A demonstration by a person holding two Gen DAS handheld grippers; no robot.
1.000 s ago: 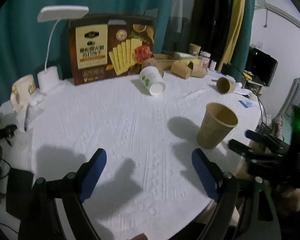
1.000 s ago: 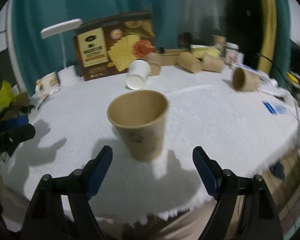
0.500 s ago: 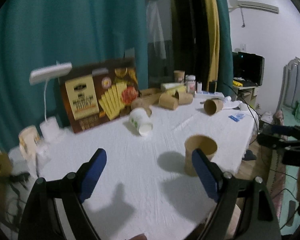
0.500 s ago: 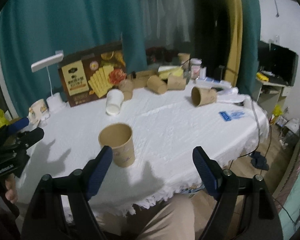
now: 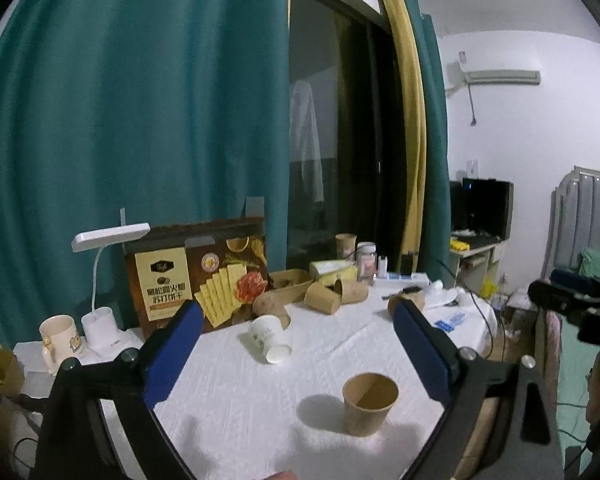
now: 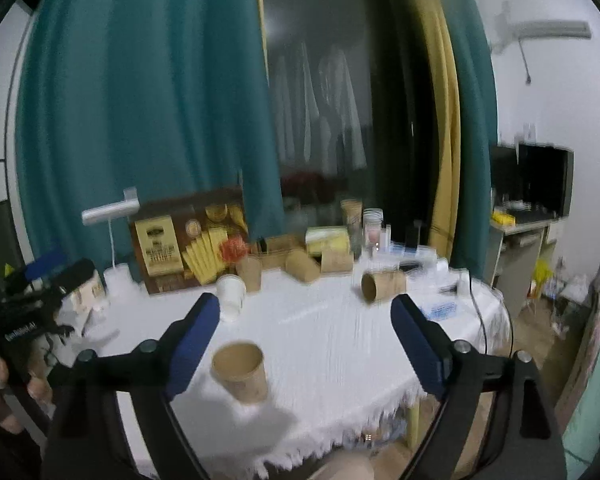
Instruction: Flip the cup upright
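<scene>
A brown paper cup (image 5: pixel 370 402) (image 6: pixel 240 374) stands upright, mouth up, on the white tablecloth near the front edge. My left gripper (image 5: pixel 296 310) is open, raised above and behind the cup; its jaws have just been opening and nothing is between them. My right gripper (image 6: pixel 305 302) is also open and empty, held high and back from the table, its jaws having just been opening too. A white cup (image 5: pixel 269 338) (image 6: pixel 231 294) lies on its side further back. Another brown cup (image 6: pixel 380 285) lies on its side at the right.
The round table (image 5: pixel 228 408) carries a cracker box (image 5: pixel 196 280), a white desk lamp (image 5: pixel 108 236), a mug (image 5: pixel 58 336) and several more brown cups lying at the back (image 5: pixel 324 298). Teal curtains hang behind. The cloth's fringed edge (image 6: pixel 340 436) is near me.
Both grippers have risen and drawn back from the table, and their jaws stand wider. The upright brown cup has stayed in place and now looks smaller and lower in both views.
</scene>
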